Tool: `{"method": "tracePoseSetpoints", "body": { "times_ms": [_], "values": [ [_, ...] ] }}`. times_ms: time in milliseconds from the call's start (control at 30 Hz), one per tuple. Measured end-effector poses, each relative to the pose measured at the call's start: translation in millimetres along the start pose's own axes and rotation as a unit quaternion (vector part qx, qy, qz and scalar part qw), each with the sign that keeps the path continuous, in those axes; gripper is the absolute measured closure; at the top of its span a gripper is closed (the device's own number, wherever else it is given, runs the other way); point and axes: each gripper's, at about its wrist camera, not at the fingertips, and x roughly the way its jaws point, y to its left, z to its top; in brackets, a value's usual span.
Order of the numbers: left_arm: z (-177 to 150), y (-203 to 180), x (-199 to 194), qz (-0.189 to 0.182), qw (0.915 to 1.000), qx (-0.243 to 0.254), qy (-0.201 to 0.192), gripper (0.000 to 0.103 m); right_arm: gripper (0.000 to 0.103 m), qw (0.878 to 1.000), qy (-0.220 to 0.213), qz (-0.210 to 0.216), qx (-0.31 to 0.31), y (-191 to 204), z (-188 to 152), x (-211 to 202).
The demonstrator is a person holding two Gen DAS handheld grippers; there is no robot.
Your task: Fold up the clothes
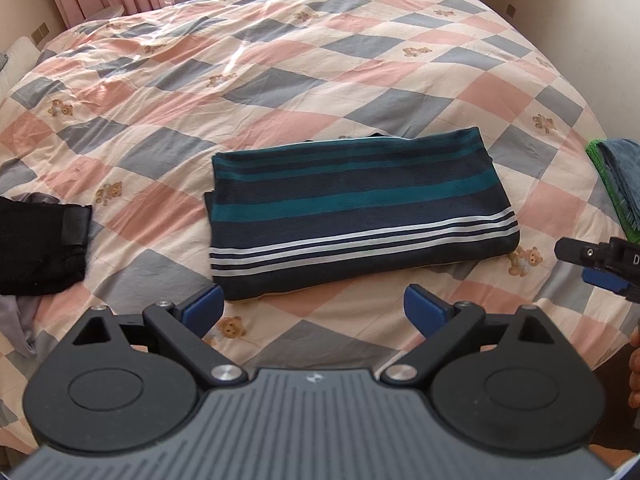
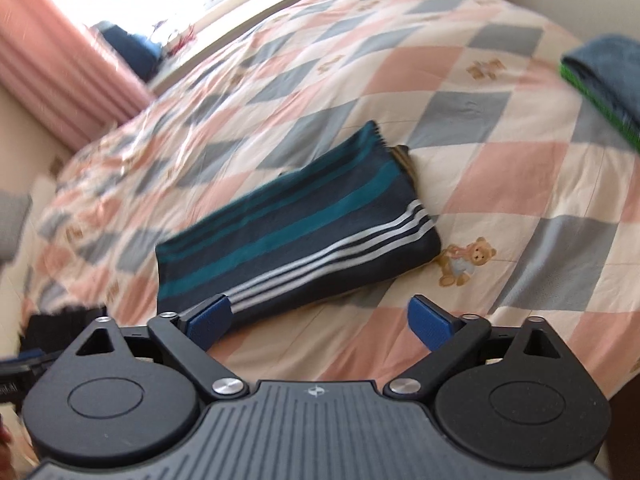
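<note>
Shirt [image 1: 356,216] folded, flat mid-quilt [image 1: 320,60], white-striped edge nearest. Left gripper [image 1: 314,308] jaws apart, empty, just short of that edge. Right gripper [image 2: 320,316] jaws apart, empty, near shirt's right corner. Black garment [image 1: 40,248] left, towel [image 1: 620,176] right, both well apart from shirt; bare quilt beyond.

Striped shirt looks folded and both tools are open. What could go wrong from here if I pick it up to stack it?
1. The striped shirt lies as loose folded layers; pinching only the top layer with the left tool or right tool may undo the fold.
2. The quilt beneath is soft and wrinkled, so a low pinch could catch it as well.
3. The black garment and blue towel lie at either side; a wide swing may disturb them.
</note>
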Motion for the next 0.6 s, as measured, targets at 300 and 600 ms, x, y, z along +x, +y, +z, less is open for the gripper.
{"method": "tracePoseSetpoints", "body": {
  "times_ms": [300, 600],
  "values": [
    [15, -31, 35, 0.011, 0.9989, -0.029, 0.035, 0.008, 0.027, 0.995, 0.037, 0.054, 0.071, -93, 30, 46],
    [34, -21, 75, 0.015, 0.9977, -0.054, 0.037, 0.008, 0.027, 0.997, 0.037, 0.068, 0.028, -118, 83, 123]
  ]
}}
